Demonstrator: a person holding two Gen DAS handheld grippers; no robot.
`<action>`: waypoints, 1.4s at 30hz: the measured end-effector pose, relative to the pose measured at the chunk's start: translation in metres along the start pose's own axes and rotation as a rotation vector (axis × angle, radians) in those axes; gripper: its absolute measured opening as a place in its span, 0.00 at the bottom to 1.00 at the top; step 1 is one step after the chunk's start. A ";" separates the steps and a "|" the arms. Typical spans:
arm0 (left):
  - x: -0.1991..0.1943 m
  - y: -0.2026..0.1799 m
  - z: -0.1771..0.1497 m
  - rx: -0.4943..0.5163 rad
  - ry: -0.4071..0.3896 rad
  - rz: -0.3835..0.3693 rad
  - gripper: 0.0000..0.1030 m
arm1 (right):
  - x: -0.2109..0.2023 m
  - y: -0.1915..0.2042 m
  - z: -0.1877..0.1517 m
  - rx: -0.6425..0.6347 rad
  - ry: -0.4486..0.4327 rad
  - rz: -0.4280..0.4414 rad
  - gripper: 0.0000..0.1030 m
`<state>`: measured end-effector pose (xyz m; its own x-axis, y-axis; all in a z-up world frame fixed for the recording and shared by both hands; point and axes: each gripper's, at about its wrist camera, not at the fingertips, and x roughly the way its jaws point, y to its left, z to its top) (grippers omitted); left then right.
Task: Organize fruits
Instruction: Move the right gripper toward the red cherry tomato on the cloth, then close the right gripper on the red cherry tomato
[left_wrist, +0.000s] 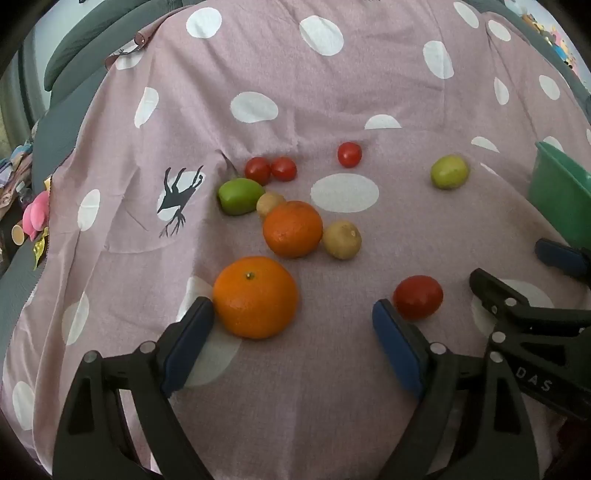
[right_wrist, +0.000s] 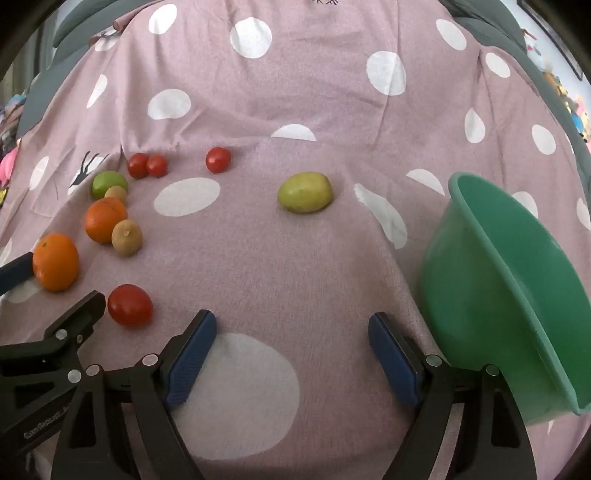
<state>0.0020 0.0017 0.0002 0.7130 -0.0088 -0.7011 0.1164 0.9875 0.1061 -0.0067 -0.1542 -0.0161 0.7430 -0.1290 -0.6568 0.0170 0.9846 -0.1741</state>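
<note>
Fruits lie loose on a pink dotted cloth (left_wrist: 332, 92). My left gripper (left_wrist: 293, 314) is open; a near orange (left_wrist: 255, 297) sits just ahead, touching its left finger. A big red tomato (left_wrist: 418, 296) lies by its right finger. Beyond are a second orange (left_wrist: 293, 229), two brown kiwis (left_wrist: 342, 239), a green fruit (left_wrist: 240, 195), three small tomatoes (left_wrist: 349, 154) and a yellow-green fruit (left_wrist: 449, 172). My right gripper (right_wrist: 291, 325) is open and empty over bare cloth. A green bowl (right_wrist: 517, 295) stands tilted to its right.
The cloth (right_wrist: 295, 92) covers a grey sofa-like surface (left_wrist: 66, 110) with folds near the back. Toys and clutter (left_wrist: 33, 218) lie beyond the left edge. The right gripper's body shows in the left wrist view (left_wrist: 535, 325).
</note>
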 end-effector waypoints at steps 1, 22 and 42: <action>-0.001 0.001 0.000 -0.002 0.008 -0.009 0.85 | 0.000 0.001 0.001 -0.001 0.012 0.006 0.83; -0.047 0.058 0.103 -0.124 -0.006 -0.085 0.85 | -0.050 -0.003 0.097 0.154 0.001 0.265 0.83; -0.016 0.098 0.076 -0.293 0.140 -0.204 0.63 | -0.011 0.046 0.047 0.056 0.200 0.428 0.54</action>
<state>0.0546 0.0862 0.0754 0.5919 -0.2080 -0.7787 0.0293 0.9710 -0.2371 0.0175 -0.1022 0.0170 0.5477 0.2744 -0.7904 -0.2222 0.9585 0.1788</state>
